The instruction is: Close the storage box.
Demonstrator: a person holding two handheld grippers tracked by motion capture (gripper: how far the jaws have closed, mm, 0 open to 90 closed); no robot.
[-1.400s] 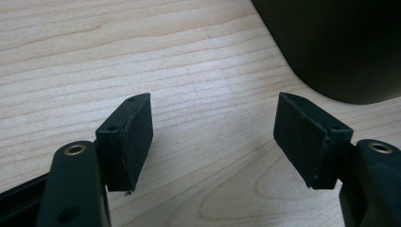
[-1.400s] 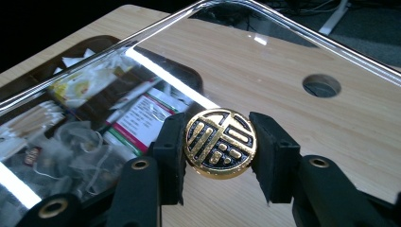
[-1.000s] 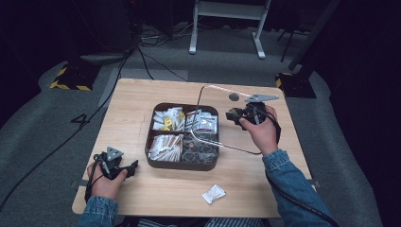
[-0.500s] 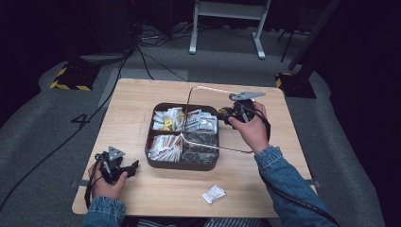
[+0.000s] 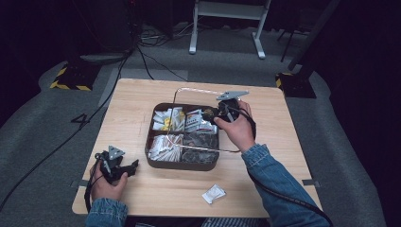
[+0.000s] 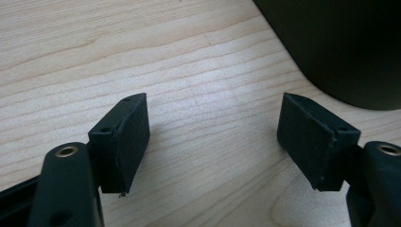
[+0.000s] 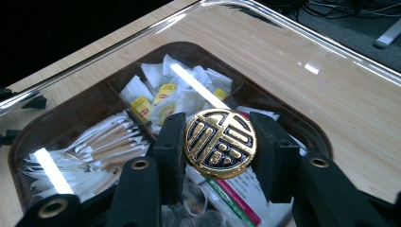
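Note:
A dark brown tray (image 5: 182,165) with four compartments of sachets sits mid-table. Above it hangs a clear lid (image 5: 198,90), tilted, carried by its round black-and-gold knob (image 7: 220,143). My right gripper (image 7: 217,120) is shut on that knob, and the high view shows the right gripper (image 5: 215,113) over the tray's back right part. Through the lid (image 7: 331,71) I see white and yellow tea bags (image 7: 163,97) and paper sticks (image 7: 104,142). My left gripper (image 5: 132,165) rests on the table left of the tray, open, with bare wood between its pads (image 6: 125,142).
One loose white sachet (image 5: 213,193) lies near the table's front edge, right of centre. The tray's dark wall (image 6: 340,42) stands close ahead of the left gripper. Cables and a white stand (image 5: 227,19) are on the floor beyond the table.
My right hand has carried the clear lid leftward, from beside the tray's right edge to over the tray. The left gripper has stayed where it was.

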